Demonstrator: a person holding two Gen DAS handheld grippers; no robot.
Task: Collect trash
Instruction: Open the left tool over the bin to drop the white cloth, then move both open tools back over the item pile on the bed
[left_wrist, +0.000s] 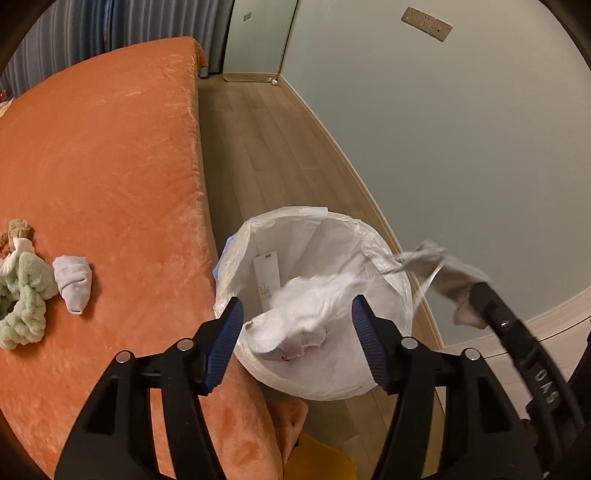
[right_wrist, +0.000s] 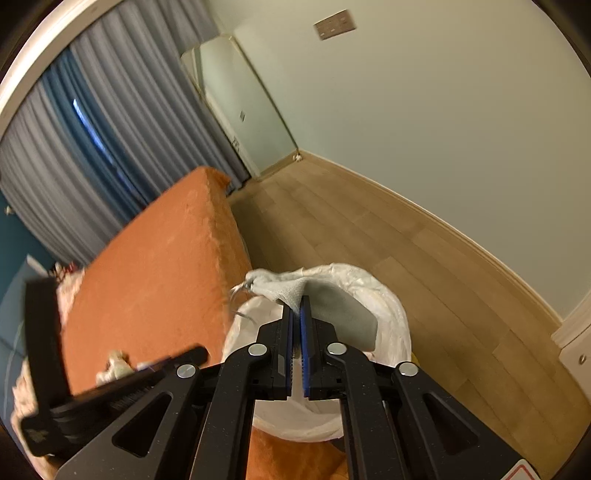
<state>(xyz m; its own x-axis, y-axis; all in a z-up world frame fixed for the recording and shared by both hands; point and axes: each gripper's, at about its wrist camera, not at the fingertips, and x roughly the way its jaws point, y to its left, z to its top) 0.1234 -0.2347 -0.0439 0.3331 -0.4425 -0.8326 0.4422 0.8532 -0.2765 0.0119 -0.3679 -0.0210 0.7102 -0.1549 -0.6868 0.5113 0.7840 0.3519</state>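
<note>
Right now the step in hand looks like the drop into the bin. Nearest, the left tongs (left_wrist: 297, 338) stand released, nothing pressed between the blue pads, with a crumpled white tissue (left_wrist: 310, 314) just beyond them over the mouth of the lined bin (left_wrist: 388, 373); it appears to be falling or lying in the liner, though which cannot be told. Beside them the right tongs (right_wrist: 296, 306) are clenched on a grey mask (right_wrist: 291, 290), its ear loops dangling over the rim of the bin (right_wrist: 391, 295). The next move probably calls for bringing that mask squarely above the opening and letting go, since it hangs near the edge and the loops could catch. Further off on the orange bed (left_wrist: 110, 166) lie a white sock (left_wrist: 72, 278) and green cloth (left_wrist: 26, 295), likely not trash. Beyond runs bare wooden floor (left_wrist: 266, 140); nothing blocks the way.
</note>
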